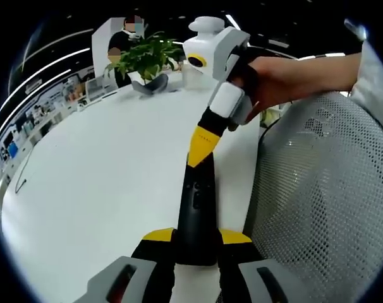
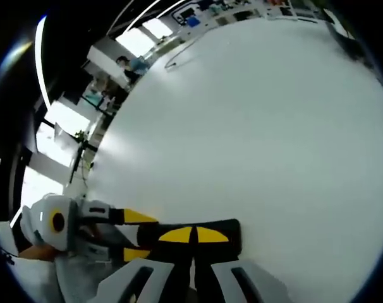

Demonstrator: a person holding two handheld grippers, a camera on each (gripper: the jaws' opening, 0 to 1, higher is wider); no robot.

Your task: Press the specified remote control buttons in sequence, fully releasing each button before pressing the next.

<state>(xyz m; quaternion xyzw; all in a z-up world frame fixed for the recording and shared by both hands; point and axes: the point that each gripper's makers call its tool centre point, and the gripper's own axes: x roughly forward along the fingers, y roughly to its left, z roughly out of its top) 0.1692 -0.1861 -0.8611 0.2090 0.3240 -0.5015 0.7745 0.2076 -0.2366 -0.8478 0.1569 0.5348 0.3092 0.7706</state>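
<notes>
A long black remote control (image 1: 195, 202) is clamped at its near end by my left gripper (image 1: 196, 238), whose yellow-tipped jaws stand on either side of it above the white table (image 1: 103, 183). My right gripper (image 1: 201, 146), held by a person's hand, comes in from the upper right with its yellow tips shut together and resting on the far end of the remote. In the right gripper view, the right gripper (image 2: 194, 235) lies shut over the remote (image 2: 233, 237), and the left gripper (image 2: 139, 235) grips it from the left.
A potted plant (image 1: 144, 58) stands at the table's far edge, with a person behind it. A grey mesh chair back (image 1: 324, 196) rises close on the right. A thin cable (image 2: 179, 58) lies on the far part of the table (image 2: 261, 126).
</notes>
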